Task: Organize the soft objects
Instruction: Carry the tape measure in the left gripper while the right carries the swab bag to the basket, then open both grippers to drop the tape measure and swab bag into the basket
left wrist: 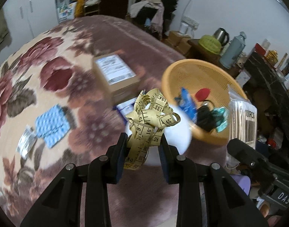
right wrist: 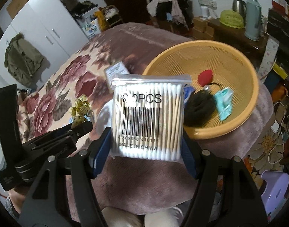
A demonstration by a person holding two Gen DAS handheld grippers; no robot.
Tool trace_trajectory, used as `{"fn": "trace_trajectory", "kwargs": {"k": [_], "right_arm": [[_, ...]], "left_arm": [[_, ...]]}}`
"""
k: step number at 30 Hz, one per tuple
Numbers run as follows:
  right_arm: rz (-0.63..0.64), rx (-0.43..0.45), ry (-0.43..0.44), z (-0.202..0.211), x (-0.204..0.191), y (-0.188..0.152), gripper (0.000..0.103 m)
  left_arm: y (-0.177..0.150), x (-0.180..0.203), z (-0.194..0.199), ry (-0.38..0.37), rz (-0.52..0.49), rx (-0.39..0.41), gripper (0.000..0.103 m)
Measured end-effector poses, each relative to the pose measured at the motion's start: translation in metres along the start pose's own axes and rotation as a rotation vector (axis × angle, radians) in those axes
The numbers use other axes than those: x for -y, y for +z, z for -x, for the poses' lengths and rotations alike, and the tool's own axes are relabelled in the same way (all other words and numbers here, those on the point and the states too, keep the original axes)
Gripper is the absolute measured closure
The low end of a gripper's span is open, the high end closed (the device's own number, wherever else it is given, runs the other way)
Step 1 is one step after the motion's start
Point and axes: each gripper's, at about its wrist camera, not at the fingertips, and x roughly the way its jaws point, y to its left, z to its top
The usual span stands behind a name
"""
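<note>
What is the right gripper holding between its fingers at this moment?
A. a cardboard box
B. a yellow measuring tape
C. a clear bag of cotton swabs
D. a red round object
C: in the right wrist view, the right gripper is closed on the clear bag of cotton swabs, held up in front of the orange basket.

The round orange mesh plastic basket (right wrist: 244,111) is left open at the top, but part of its floor is taken up by a black fuzzy bundle (right wrist: 198,107), a red oval pad (right wrist: 205,77) and a teal packet (right wrist: 224,103); bare mesh is seen along the far wall. On the floral plush blanket (left wrist: 50,71), the way is blocked by a brown cardboard box (left wrist: 116,75) and a light blue bumpy cloth (left wrist: 52,124), with bare blanket between them.
</note>
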Motion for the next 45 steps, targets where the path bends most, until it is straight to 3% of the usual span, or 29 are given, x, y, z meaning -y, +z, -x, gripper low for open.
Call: {"fn": "trace_trajectory", "kwargs": {"k": [14,40,41,43,45], "right_arm": [[-0.133,0.075,-0.08,0.012,0.065,0.036,0.034],[-0.173,0.069,-0.109,0.003,0.092,0.046,0.033],[-0.174,0.07,-0.109,0.002,0.094,0.047,0.033],[-0.187,0.079,-0.101,0.002,0.099,0.049,0.032],[-0.214,0.079,-0.092,0.003,0.104,0.05,0.023]], "left_arm": [[0.047,0.087,-0.055,-0.119,-0.069,-0.054,0.071],[0.056,0.114,-0.097,-0.15,-0.099,-0.099,0.071],[0.056,0.116,-0.098,-0.164,-0.104,-0.099,0.069],[0.058,0.119,-0.097,-0.17,-0.109,-0.091,0.053],[0.059,0.119,-0.094,-0.192,-0.096,-0.079,0.025]]}}
